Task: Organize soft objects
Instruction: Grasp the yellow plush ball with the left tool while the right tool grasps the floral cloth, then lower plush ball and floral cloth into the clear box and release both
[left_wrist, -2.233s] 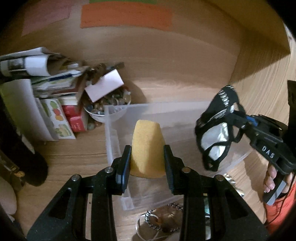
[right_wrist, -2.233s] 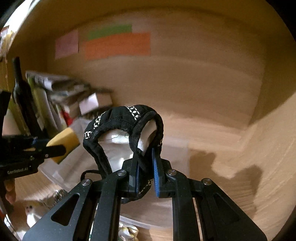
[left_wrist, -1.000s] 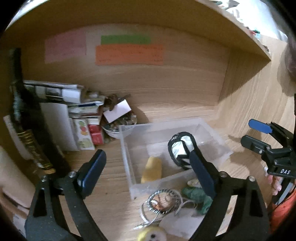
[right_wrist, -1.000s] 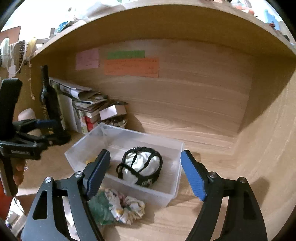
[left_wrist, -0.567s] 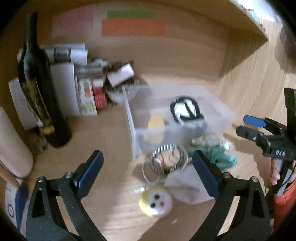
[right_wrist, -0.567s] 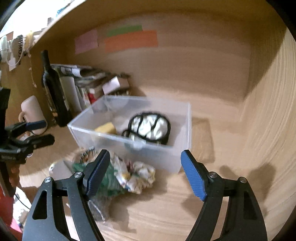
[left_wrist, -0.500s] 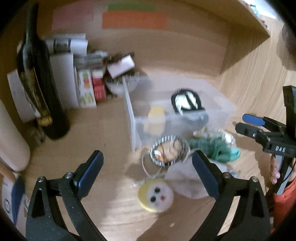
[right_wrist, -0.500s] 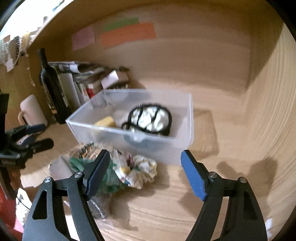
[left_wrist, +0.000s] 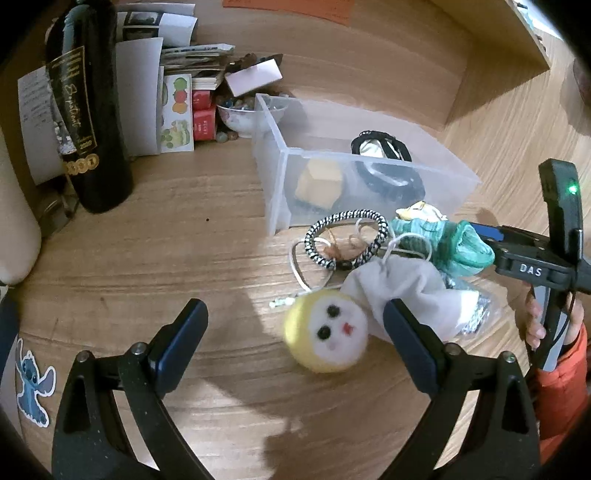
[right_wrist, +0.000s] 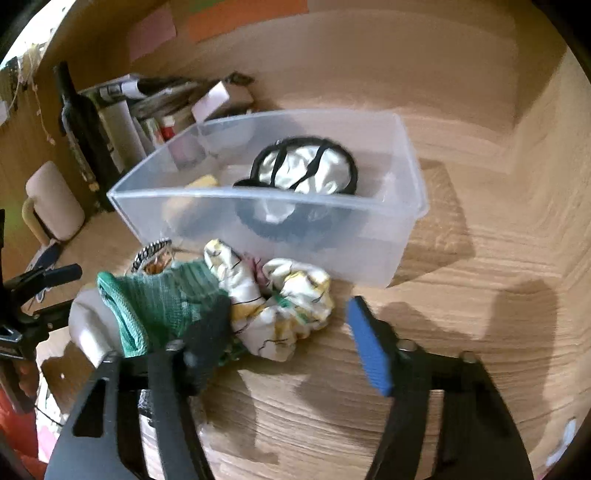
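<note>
A clear plastic bin (left_wrist: 284, 173) (right_wrist: 402, 229) holds a yellow sponge (left_wrist: 320, 181) and a black-and-white cloth piece (right_wrist: 306, 171). In front of it lie a yellow plush ball with a face (left_wrist: 327, 341), a white cloth (left_wrist: 402, 291), a green cloth (right_wrist: 162, 302), a floral scrunchie (right_wrist: 280, 306) and a black-and-white braided ring (left_wrist: 347, 240). My left gripper (left_wrist: 295, 343) is open, its jaws either side of the plush ball. My right gripper (right_wrist: 284, 339) is open just above the floral scrunchie and green cloth.
A dark wine bottle (left_wrist: 88, 110), papers and small boxes (left_wrist: 177, 107), and a bowl of trinkets (left_wrist: 240, 118) stand at the back left. A cream mug (right_wrist: 55, 201) sits left. Wooden walls close the back and right.
Both grippers let go of the sponge and the black-and-white piece, which now lie in the bin. Both opened, pulled back and dropped toward the pile in front of the bin.
</note>
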